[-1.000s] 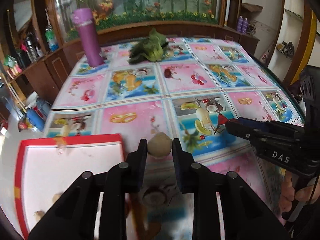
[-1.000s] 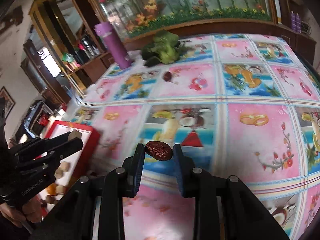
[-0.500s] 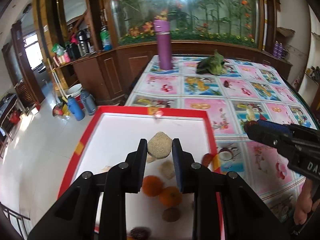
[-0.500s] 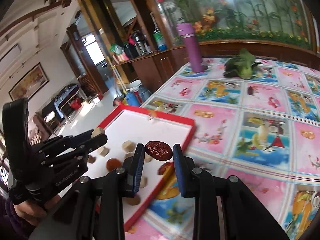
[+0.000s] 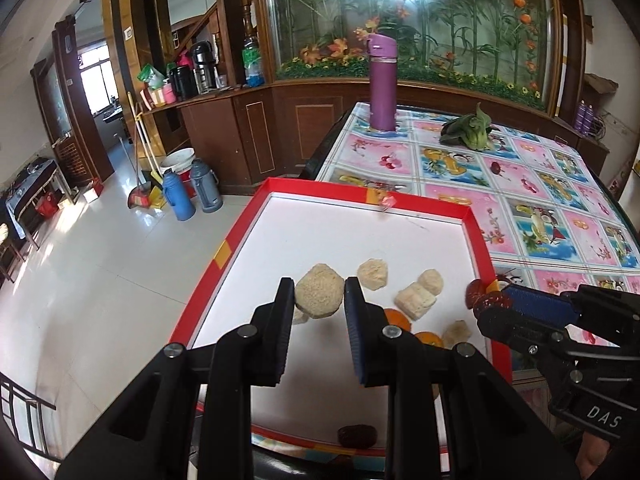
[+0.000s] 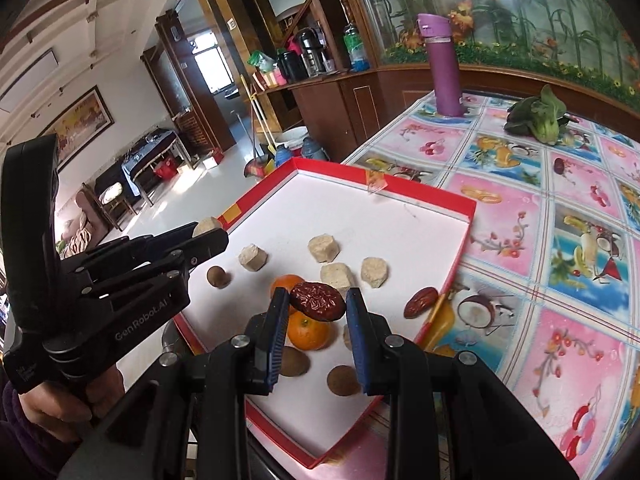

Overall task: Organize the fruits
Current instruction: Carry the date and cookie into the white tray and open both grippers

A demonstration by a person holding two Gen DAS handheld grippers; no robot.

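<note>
Both grippers now hang over the red tray (image 6: 456, 256), left gripper (image 5: 319, 300) clamping a beige chunk (image 5: 319, 297), right gripper (image 6: 317, 304) pinching a red date (image 6: 317, 301).

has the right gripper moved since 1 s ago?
Yes. The right gripper, shut on the red date, went from over the tablecloth leftward to above the red tray.

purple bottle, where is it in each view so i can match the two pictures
Left wrist view: the purple bottle stands upright at top centre, on the table's far corner, left of the greens.
Right wrist view: the bottle stands at upper right of centre, on that same corner, again left of the greens.
Shared landmark: the red tray, with the bottle beyond its far rim in both.
</note>
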